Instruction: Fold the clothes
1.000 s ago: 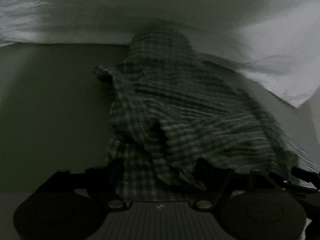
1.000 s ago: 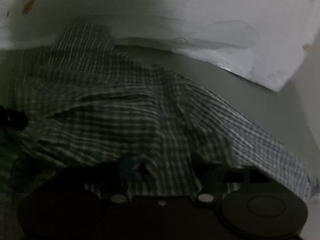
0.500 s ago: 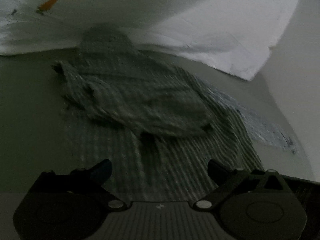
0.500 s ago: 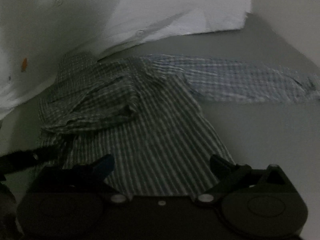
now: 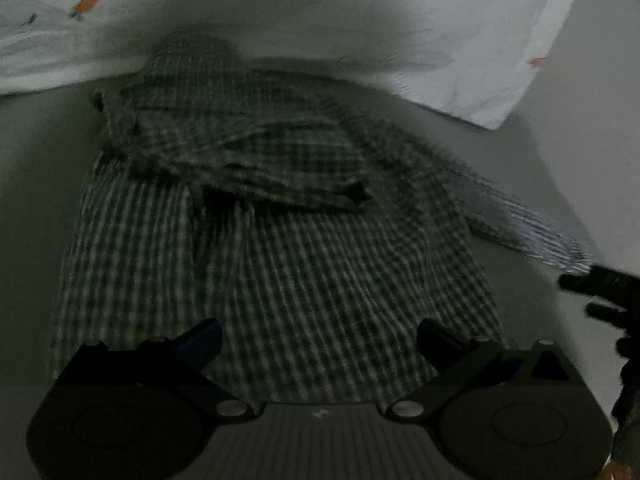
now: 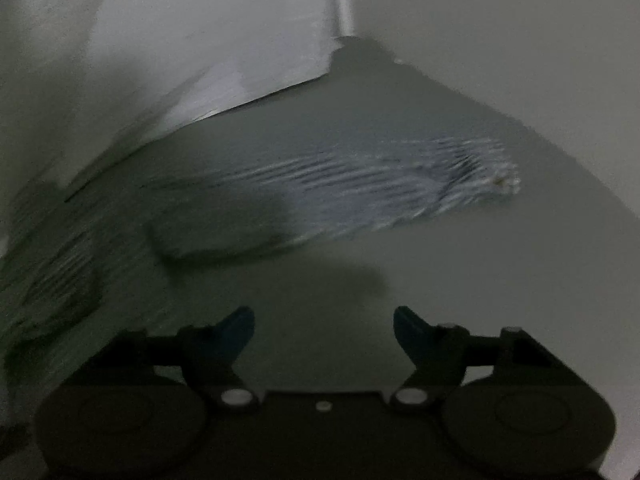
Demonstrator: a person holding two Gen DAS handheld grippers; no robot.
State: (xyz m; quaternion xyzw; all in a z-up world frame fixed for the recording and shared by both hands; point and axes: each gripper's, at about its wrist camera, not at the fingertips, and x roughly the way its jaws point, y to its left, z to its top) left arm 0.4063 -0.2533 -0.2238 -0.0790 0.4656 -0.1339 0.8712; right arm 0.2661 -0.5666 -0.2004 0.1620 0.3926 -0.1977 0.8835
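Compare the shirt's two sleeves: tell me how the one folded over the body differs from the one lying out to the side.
The folded sleeve lies bunched and creased across the shirt's upper body; the outstretched sleeve lies flat on the bare surface, extended away from the body. The folded sleeve sits in shadow and looks dark; the outstretched sleeve catches light and looks pale blue-grey towards its cuff. Both show the same checked pattern.

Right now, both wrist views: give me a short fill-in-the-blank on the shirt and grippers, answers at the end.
1. The shirt has a ____ pattern.
2. The left gripper is ____, with nothing pinched between its pads.
3. In the right wrist view, the right gripper hangs over the bare grey surface, and the shirt's outstretched ____ lies beyond it.
4. The white sheet carries small orange ____ prints.

Missing words: checked; open; sleeve; carrot
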